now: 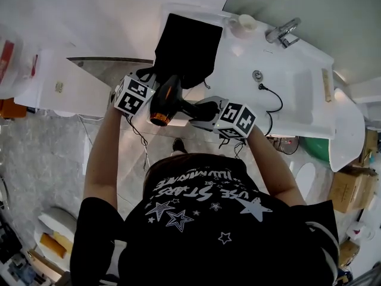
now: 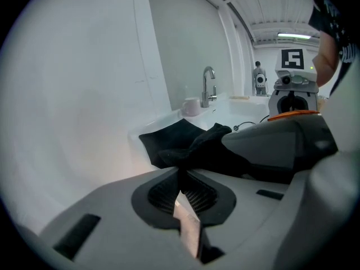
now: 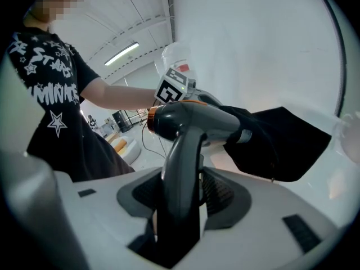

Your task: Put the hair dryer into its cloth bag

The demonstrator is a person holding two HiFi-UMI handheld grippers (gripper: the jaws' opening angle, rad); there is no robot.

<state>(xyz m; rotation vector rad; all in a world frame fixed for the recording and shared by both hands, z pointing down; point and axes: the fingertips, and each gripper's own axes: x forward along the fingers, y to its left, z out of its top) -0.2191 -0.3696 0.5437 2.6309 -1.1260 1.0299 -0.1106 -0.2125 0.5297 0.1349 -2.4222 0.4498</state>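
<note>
- Left gripper [image 2: 181, 179]: fingers [image 2: 160, 198] drawn tight together, pinching a fold at the near edge of the black cloth bag [image 2: 174, 142].
- Right gripper [image 3: 180, 207]: fingers [image 3: 225, 198] clamped on the handle of the hair dryer [image 3: 194, 122], which stands upright between them.
- Hair dryer: held between the two grippers, off the near edge of the white bench [image 1: 229, 58]. In the head view its orange-ringed rear points to 7 o'clock and its front end to 1 o'clock, meeting the bag's mouth. How far the front end sits inside cannot be told; barrel and handle are outside.
- Cloth bag: the remainder lies on the bench at 12 o'clock from the grippers.
- Sink [image 1: 297, 94]: at 4 o'clock from the bag, with a black cord [image 1: 262, 87] near the drain.
- White cup [image 1: 244, 24]: at 2 o'clock from the bag, beside the tap [image 1: 284, 31]; contents not visible.
</note>
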